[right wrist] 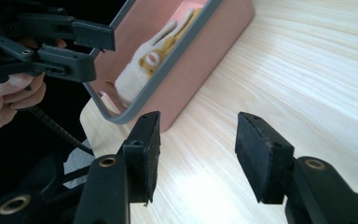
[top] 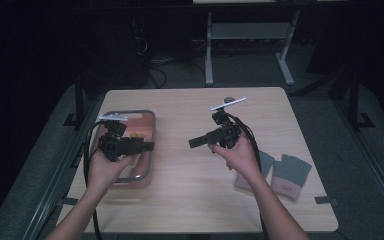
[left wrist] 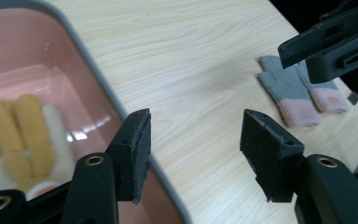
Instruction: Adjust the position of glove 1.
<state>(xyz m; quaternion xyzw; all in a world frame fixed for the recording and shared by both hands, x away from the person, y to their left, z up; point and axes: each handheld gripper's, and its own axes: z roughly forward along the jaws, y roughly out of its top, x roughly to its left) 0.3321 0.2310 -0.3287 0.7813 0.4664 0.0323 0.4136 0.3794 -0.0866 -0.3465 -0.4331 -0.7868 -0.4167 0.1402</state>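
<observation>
1. At the counter's [top: 190,200] left side sits a pink bin [top: 150,131] holding white-and-yellow gloves [left wrist: 23,135].
2. The left gripper [left wrist: 193,154] hovers at the bin's edge, jaws parted, empty.
3. The right gripper [right wrist: 196,156] hangs mid-counter, jaws apart, empty.
4. Grey-pink gloves [top: 285,172] lie at the right.

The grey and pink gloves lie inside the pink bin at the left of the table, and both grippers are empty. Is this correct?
Not quite. The grey and pink gloves lie on the bare table at its right, as the high view shows. The pink bin at the left holds a white and yellow glove. Both the left gripper and the right gripper are empty.
</observation>
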